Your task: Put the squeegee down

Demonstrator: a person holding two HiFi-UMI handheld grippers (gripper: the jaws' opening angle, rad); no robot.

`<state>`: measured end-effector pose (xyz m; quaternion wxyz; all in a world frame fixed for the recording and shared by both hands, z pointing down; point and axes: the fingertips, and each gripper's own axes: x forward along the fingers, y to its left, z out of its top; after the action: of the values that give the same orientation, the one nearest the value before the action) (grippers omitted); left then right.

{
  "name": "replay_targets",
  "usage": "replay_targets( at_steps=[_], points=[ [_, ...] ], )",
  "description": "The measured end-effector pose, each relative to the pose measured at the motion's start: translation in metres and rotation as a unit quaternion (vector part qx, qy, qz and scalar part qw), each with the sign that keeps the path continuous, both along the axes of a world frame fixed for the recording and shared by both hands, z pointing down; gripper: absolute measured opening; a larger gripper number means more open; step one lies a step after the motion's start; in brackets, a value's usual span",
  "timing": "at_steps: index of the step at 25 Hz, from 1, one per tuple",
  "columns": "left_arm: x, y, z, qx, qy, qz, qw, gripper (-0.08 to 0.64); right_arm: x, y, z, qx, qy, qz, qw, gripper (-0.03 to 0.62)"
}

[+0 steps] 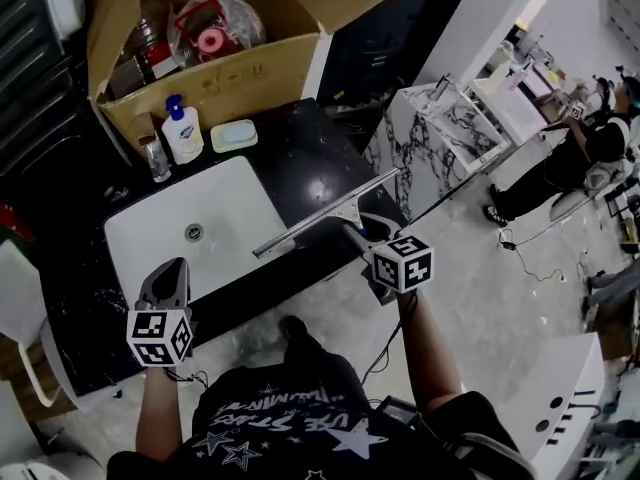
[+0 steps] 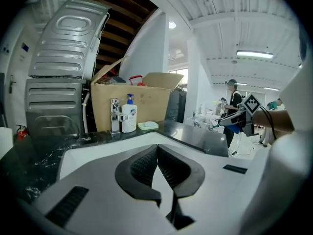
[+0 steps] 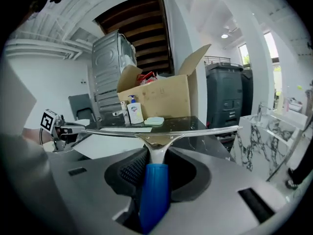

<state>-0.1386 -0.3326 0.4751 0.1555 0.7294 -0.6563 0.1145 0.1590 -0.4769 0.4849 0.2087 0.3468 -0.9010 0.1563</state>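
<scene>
Crosswise to the jaws runs the blade of the squeegee [image 3: 156, 131], its blue handle pinched in the right gripper [image 3: 155, 168]. From the head view it slants over the front edge of the dark counter [image 1: 310, 158], beside the white sink [image 1: 230, 218], the handle largely hidden. The left gripper [image 2: 157, 168] is pressed together, empty. The label on the soap bottle [image 1: 183, 133] is too small to read.

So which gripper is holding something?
The right gripper: it is clamped on the squeegee by its blue handle. The left gripper has its jaws closed together with nothing between them.
</scene>
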Motion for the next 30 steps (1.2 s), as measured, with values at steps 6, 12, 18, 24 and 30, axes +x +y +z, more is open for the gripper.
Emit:
replay_targets(
  at_steps=[6, 12, 18, 24, 30],
  points=[
    [0.008, -0.030, 0.001, -0.002, -0.008, -0.047, 0.9988, 0.018, -0.021, -0.060, 0.006, 0.016, 0.040, -0.111, 0.993, 0.138],
    [0.007, -0.049, 0.004, -0.001, -0.011, -0.102, 0.9947, 0.019, -0.043, -0.095, 0.023, 0.011, 0.077, -0.223, 0.972, 0.138],
    [0.008, -0.051, 0.014, -0.013, -0.008, -0.158, 0.9874, 0.018, -0.063, -0.123, 0.047, -0.006, 0.107, -0.317, 0.943, 0.138],
    [0.009, -0.048, 0.025, -0.028, -0.008, -0.194, 0.9805, 0.018, -0.080, -0.152, 0.067, -0.015, 0.115, -0.321, 0.940, 0.138],
    [0.008, -0.049, 0.025, -0.032, -0.012, -0.217, 0.9756, 0.020, -0.088, -0.171, 0.080, -0.023, 0.136, -0.321, 0.937, 0.138]
  ],
)
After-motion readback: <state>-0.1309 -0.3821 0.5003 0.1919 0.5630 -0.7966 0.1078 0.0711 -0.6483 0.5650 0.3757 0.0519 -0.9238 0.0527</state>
